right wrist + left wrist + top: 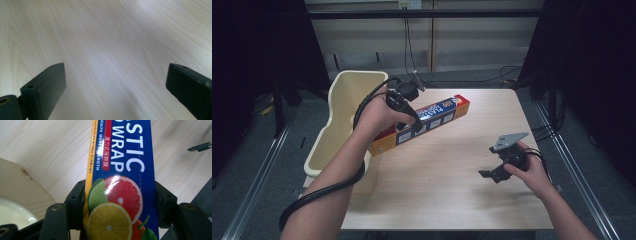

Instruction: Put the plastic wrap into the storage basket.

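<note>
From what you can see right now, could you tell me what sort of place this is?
Probably a lab recording station, not a kitchen: a bare wooden table framed by dark curtains, cables on the back wall, and a person holding a hand-held gripper in each hand.

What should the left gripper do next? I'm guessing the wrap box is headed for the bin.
Probably carry it left over the cream bin and lower it in. The left gripper is clamped on the plastic wrap box, one end near the bin's rim; the right gripper is open, apart.
</note>
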A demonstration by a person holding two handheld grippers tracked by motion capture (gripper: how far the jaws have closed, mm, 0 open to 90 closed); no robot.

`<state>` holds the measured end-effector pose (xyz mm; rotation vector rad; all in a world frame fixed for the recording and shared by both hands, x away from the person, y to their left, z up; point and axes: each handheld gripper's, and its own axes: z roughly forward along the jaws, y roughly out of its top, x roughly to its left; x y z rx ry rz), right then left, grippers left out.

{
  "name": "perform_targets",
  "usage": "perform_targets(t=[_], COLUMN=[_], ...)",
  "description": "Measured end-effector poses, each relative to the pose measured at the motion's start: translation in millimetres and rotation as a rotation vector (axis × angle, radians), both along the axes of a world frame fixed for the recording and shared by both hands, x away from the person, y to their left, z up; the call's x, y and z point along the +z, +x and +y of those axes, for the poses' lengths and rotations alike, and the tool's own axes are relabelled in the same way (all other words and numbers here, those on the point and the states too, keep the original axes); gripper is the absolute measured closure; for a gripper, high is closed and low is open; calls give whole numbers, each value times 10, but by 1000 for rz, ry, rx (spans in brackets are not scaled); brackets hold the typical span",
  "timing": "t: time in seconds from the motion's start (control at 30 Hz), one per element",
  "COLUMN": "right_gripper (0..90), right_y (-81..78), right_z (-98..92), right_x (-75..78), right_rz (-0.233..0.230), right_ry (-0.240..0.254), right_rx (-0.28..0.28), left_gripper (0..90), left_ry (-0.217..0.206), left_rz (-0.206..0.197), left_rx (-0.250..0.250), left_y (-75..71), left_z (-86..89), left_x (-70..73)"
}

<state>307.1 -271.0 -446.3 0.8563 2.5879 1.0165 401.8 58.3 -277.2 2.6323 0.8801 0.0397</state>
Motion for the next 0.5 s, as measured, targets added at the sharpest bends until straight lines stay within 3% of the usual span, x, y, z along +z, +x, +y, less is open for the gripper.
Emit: perform_targets(t=[0.5], right_gripper=[30], right_y=[-12], right_z=[8], right_x=[-28], right_rz=[4], right_ry=[-5], right_rx=[-7], left_gripper=[399], left_ry=[0], left_rz=[15], left_rx=[31], left_y=[-11], left_z=[127], left_x=[206])
